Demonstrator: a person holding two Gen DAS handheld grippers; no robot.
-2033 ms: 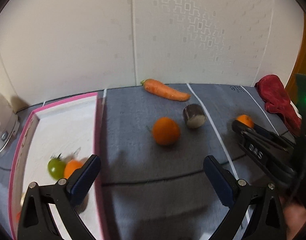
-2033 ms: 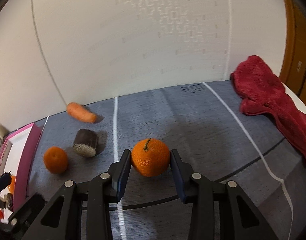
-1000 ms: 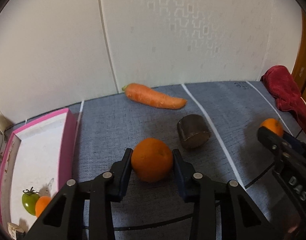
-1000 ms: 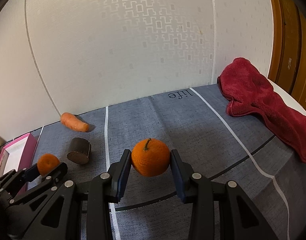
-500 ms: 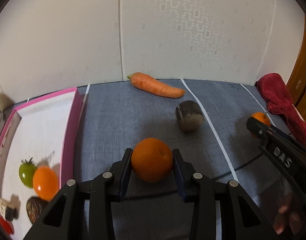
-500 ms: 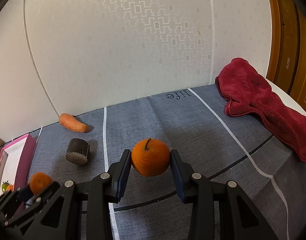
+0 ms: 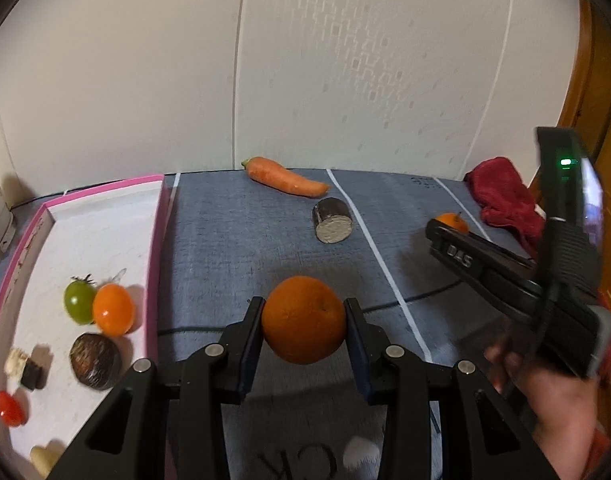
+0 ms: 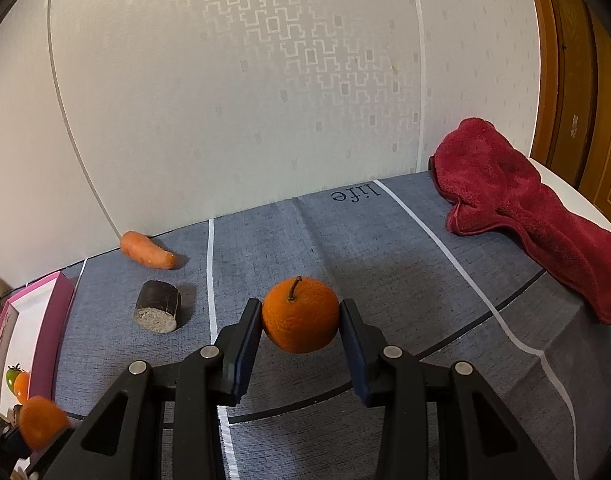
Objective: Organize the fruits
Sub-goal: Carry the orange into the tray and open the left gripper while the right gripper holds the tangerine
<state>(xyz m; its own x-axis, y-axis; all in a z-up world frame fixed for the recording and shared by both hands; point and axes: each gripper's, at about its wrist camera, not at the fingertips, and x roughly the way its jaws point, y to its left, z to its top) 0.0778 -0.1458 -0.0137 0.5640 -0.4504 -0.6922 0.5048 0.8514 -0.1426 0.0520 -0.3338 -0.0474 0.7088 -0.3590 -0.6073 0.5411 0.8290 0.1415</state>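
Two oranges on my count: my left gripper (image 7: 303, 322) clamps the orange (image 7: 303, 319) above the grey mat (image 7: 233, 240), pink tray (image 7: 157, 248) at nine o'clock; my right gripper (image 8: 300, 318) clamps the stemmed orange (image 8: 300, 314), carrot (image 8: 147, 255) at ten o'clock.

The cloth (image 8: 345, 248) over the table is blue-grey with white and dark stripes. At the right of the frame lies a deep red towel (image 8: 517, 208). The wall (image 8: 265, 80) is cream with a faint geometric block pattern. At lower left, the tray (image 7: 157, 240) has a pink rim and white floor, holding a green tomato (image 7: 78, 302). The carrot (image 7: 283, 178) is orange.
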